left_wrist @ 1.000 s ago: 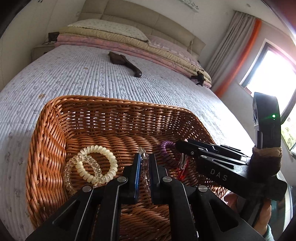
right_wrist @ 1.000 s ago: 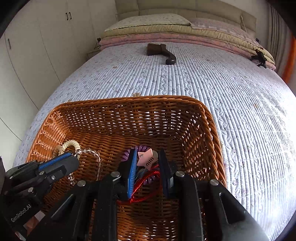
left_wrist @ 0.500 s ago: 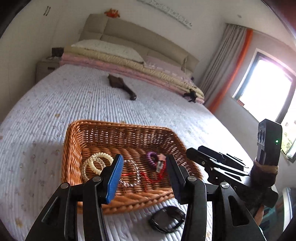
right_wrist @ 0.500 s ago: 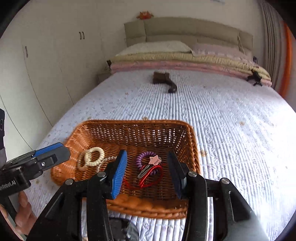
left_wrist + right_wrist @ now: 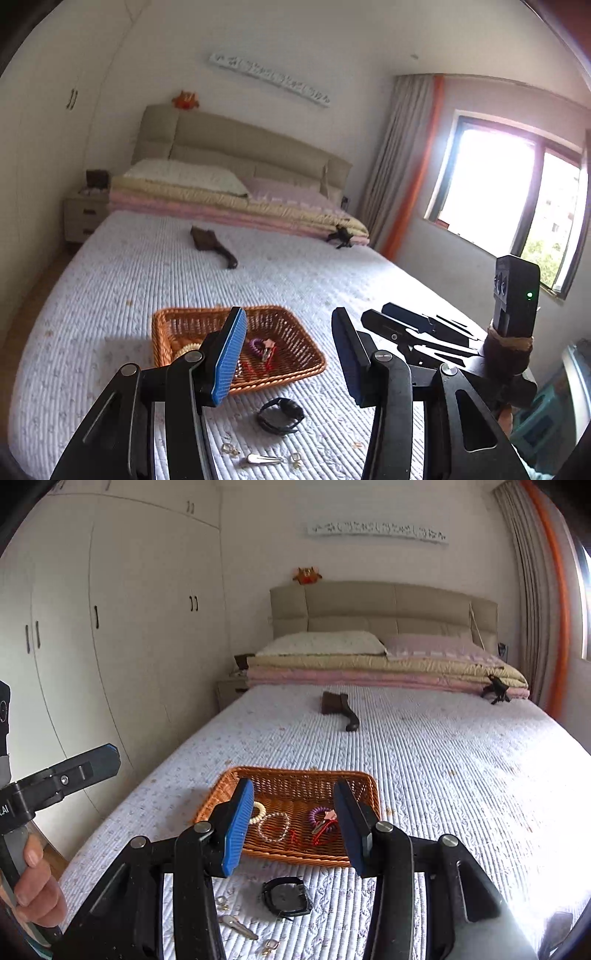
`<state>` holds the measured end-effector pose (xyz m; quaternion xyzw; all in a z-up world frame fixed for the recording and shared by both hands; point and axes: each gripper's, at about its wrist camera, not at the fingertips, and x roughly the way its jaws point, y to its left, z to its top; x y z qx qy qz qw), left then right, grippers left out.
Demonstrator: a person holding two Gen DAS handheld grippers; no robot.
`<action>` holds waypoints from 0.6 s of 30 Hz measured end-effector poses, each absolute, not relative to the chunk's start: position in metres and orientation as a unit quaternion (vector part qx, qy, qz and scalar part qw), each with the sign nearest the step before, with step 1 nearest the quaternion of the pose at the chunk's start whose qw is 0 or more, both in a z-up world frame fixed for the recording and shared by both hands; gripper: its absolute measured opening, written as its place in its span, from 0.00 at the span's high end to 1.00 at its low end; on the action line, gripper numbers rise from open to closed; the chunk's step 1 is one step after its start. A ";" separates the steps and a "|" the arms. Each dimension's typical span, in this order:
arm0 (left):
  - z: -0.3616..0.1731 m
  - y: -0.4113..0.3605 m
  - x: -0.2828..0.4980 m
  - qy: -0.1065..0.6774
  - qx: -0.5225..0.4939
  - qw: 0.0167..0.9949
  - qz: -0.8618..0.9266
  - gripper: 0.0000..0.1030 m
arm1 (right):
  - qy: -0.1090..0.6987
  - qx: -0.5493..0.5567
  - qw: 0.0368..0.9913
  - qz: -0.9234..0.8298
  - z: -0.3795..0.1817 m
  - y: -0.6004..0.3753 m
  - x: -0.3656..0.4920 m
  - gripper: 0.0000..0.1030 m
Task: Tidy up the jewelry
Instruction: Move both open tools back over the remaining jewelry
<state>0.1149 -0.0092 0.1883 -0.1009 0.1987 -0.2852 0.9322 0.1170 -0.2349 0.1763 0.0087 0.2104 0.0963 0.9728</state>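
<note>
A brown wicker basket (image 5: 295, 373) (image 5: 221, 794) sits on the bed. It holds a cream coil band (image 5: 258, 811), a clear bead bracelet (image 5: 274, 826), a purple coil with a pink clip (image 5: 325, 815) and a red cord (image 5: 323, 835). In front of it on the quilt lie a black watch (image 5: 280, 415) (image 5: 286, 895), a silver hair clip (image 5: 264, 459) (image 5: 236, 926) and small earrings (image 5: 229, 449) (image 5: 221, 901). My left gripper (image 5: 288, 358) and right gripper (image 5: 293, 825) are both open, empty, raised above and behind these things.
The white quilted bed (image 5: 443, 760) stretches back to folded blankets and pillows (image 5: 369, 664). A brown brush (image 5: 338, 707) lies mid-bed. Wardrobes (image 5: 110, 627) stand left, a window (image 5: 517, 203) right. The right gripper shows in the left wrist view (image 5: 424, 332).
Both grippers opened, let go of the jewelry in the basket, and pulled up and back. The basket now looks small and the watch, clip and earrings have come into view.
</note>
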 end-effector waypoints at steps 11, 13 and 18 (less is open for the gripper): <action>0.175 -0.001 0.036 0.181 -0.035 0.937 -0.296 0.52 | 0.225 -0.004 0.969 0.106 0.147 -0.216 0.042 0.54; 0.160 0.003 0.034 0.192 -0.030 0.935 -0.297 0.52 | 0.240 -0.002 0.965 0.105 0.130 -0.214 0.036 0.54; 0.105 0.021 0.044 0.252 -0.048 0.926 -0.277 0.52 | 0.293 0.020 0.950 0.110 0.080 -0.216 0.033 0.54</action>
